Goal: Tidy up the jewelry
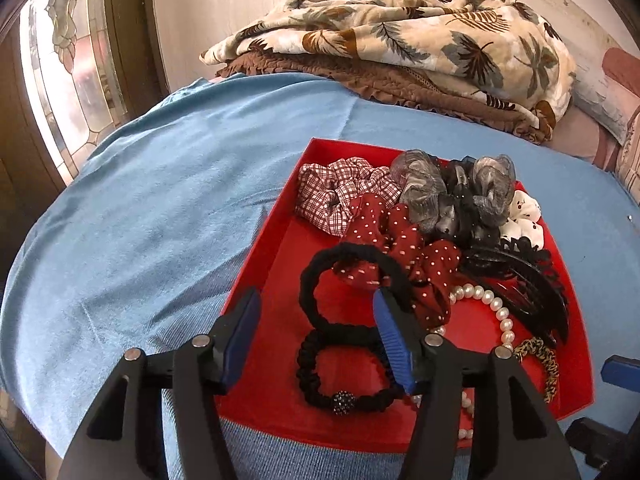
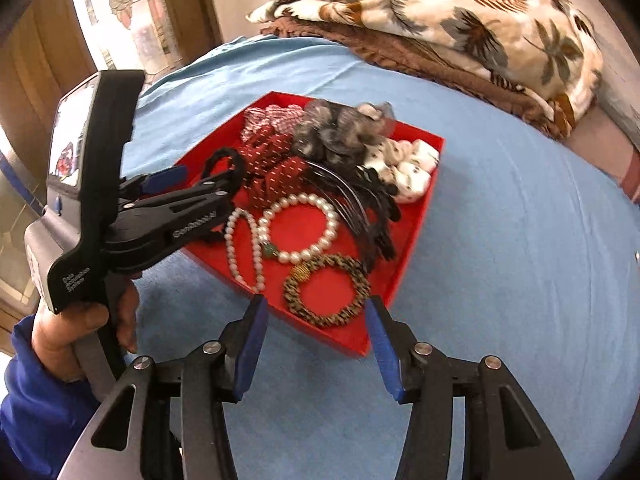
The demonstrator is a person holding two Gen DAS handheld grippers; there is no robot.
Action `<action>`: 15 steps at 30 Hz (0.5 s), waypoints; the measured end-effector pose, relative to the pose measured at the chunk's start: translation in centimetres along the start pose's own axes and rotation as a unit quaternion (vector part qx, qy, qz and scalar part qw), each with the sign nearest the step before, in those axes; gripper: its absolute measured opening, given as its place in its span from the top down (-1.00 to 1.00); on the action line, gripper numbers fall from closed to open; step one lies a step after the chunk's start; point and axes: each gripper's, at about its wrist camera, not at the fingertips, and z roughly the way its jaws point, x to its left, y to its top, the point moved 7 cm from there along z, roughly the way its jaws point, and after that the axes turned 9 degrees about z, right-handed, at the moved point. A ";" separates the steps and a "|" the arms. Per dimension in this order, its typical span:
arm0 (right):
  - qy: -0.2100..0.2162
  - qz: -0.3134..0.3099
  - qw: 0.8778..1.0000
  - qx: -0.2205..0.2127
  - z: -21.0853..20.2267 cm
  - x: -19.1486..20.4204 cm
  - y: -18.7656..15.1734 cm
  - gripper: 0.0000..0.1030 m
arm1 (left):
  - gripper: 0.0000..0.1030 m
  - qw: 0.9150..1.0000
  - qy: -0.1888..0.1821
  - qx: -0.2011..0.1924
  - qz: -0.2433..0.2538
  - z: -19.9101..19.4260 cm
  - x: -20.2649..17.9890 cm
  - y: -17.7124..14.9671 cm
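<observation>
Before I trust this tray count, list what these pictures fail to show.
- Pearl necklace: left wrist view, partly hidden under the dotted scrunchie and left gripper.
- Black hair ties: right wrist view, mostly behind the left gripper.
- Sheer scrunchie: right wrist view, blurred.

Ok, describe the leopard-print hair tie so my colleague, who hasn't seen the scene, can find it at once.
Start at the red tray on the blue bedspread. Go to the tray corner nearest the right gripper. The leopard-print hair tie lies flat there as an open ring, just below the pearl bracelet; it is the only tan-and-black spotted band, with a gold bead on it.
</observation>
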 end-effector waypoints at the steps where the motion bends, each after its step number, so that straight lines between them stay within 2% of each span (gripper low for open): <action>1: -0.001 0.003 1.000 0.000 -0.1 -0.3 -0.1 -0.09 | -0.16 1.000 0.005 -0.002 0.000 -0.1 0.0 0.0; 7: -0.003 0.029 1.000 -0.008 -1.4 -2.3 -0.9 -0.14 | -0.16 0.998 0.034 -0.034 -0.028 -1.9 0.5 -0.1; 10: -0.003 0.046 0.999 -0.015 -2.1 -3.4 -1.4 -0.16 | -0.33 0.994 0.087 -0.050 -0.031 -3.6 0.7 -0.7; 15: 0.005 0.066 0.997 -0.027 -3.6 -4.4 -1.8 -0.18 | -0.50 0.990 0.108 -0.077 -0.052 -7.7 0.2 -2.3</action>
